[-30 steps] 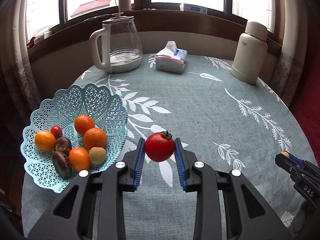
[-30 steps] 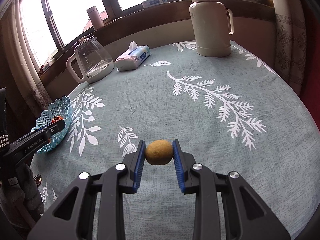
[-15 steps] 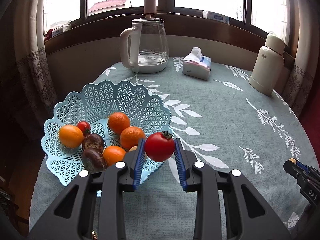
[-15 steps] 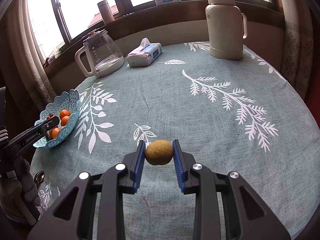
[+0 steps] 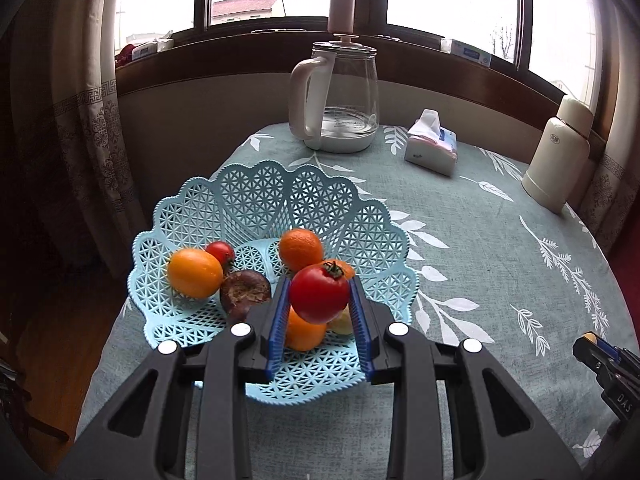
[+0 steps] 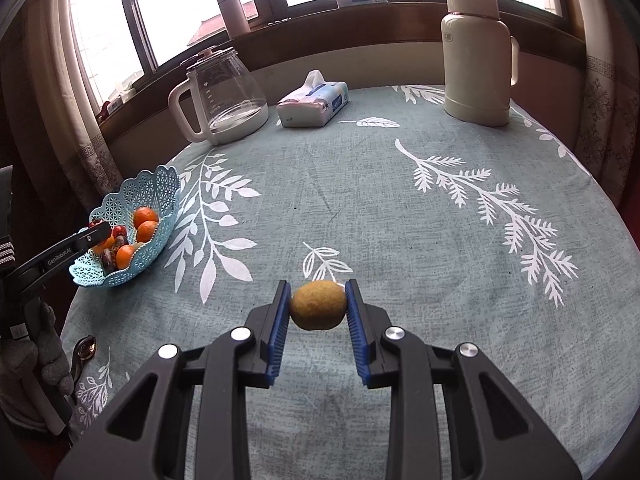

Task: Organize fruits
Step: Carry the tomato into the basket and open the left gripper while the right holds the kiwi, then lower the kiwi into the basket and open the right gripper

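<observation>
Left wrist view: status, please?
Left gripper shut on tomato, over the basket. Right gripper shut on kiwi, above the table. Oranges piled right beneath the tomato.

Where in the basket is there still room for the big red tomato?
The basket is bare along its far side, behind the small tomato and the top orange. Its near half is crowded with oranges and a dark fruit. The left hand-held gripper holds the tomato above that crowded part.
</observation>
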Motion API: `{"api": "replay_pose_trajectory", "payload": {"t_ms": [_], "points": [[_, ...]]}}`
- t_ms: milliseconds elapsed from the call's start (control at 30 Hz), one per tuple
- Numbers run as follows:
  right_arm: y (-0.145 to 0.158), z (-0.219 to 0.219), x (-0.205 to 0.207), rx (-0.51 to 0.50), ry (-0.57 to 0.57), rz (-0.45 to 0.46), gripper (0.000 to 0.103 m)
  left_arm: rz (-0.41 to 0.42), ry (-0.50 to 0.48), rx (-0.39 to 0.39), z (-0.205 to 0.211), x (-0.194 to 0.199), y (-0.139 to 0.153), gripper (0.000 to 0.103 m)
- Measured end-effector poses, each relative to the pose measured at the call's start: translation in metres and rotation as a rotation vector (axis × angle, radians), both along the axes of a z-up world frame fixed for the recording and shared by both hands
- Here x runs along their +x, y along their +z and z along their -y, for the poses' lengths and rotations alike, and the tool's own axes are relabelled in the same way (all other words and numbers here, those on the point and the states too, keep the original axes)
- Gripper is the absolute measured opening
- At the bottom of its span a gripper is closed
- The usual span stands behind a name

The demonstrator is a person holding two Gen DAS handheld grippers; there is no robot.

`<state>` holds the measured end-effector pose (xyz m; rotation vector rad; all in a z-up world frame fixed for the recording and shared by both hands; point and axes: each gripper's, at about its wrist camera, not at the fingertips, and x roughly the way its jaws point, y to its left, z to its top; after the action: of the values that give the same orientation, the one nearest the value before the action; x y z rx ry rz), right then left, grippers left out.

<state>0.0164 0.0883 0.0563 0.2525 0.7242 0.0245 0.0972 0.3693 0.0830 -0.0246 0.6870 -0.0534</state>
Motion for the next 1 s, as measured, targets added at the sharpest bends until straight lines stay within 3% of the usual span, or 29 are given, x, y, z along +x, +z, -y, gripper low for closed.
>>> {"api": "replay_pose_trajectory", "payload": {"t_ms": [400,467,500,767,1000], "points": [[-0.004,-0.005,0.002,0.001,0.014,-0.012,0.028,-0.051,0.095,-0.035,-0.036,0.015,-0.012,0.033],[-0.003,-0.005,0.002,0.001,0.015,-0.012,0.028,-0.072,0.091,-0.067,-0.041,0.017,-0.015,0.060],[-0.004,-0.005,0.002,0.005,0.016,-0.013,0.028,-0.073,0.097,-0.087,-0.044,0.017,-0.014,0.064],[0.000,-0.015,0.009,0.007,0.048,-0.008,0.028,-0.003,0.179,-0.130,-0.077,0.006,0.008,0.065],[0.020,-0.050,0.026,0.005,0.145,0.032,0.028,0.017,0.222,-0.141,-0.095,0.002,0.018,0.069]]}}
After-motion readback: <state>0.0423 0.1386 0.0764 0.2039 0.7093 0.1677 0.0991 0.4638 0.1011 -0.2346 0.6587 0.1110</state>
